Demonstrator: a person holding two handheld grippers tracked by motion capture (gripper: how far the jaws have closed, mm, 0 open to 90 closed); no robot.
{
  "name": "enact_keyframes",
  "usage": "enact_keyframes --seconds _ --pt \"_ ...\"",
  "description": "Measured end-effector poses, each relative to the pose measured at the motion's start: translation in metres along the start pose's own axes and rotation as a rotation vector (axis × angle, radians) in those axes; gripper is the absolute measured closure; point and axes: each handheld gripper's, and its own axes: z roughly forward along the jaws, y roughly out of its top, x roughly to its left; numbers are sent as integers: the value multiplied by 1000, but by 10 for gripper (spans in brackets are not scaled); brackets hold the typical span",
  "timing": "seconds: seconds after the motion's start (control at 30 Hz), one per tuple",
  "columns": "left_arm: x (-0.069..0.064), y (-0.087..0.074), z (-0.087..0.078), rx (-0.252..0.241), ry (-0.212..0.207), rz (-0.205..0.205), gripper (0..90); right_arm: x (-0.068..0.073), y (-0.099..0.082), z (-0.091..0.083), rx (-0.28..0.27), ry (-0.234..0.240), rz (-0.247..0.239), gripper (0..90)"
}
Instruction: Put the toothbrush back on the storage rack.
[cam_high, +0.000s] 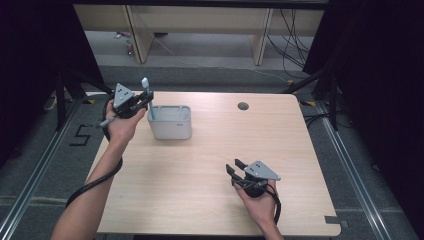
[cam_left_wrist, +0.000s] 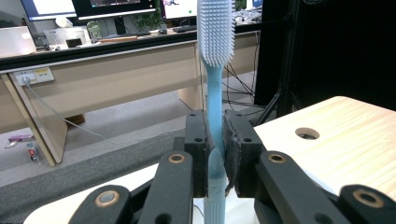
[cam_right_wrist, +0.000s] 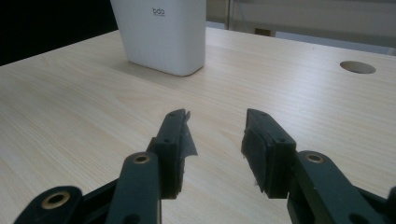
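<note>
Right tool (cam_high: 234, 167) rests spread and empty near desk (cam_high: 210, 200) front edge. Left tool (cam_high: 145, 101) pinches toothbrush (cam_high: 148, 100) upright over white holder (cam_high: 170, 122); a tilted release may miss the compartment.

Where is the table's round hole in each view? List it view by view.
High view: hole near the far edge, right of the white holder.
Left gripper view: hole at right, past the held toothbrush.
Right gripper view: hole at upper right.
Shared landmark: the wooden table.
</note>
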Motion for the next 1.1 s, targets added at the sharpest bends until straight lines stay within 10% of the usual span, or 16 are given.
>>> enact_keyframes --seconds 1.1 --pt "-3 -24 7 53 -1 -7 799 1 -1 1 19 0 15 590"
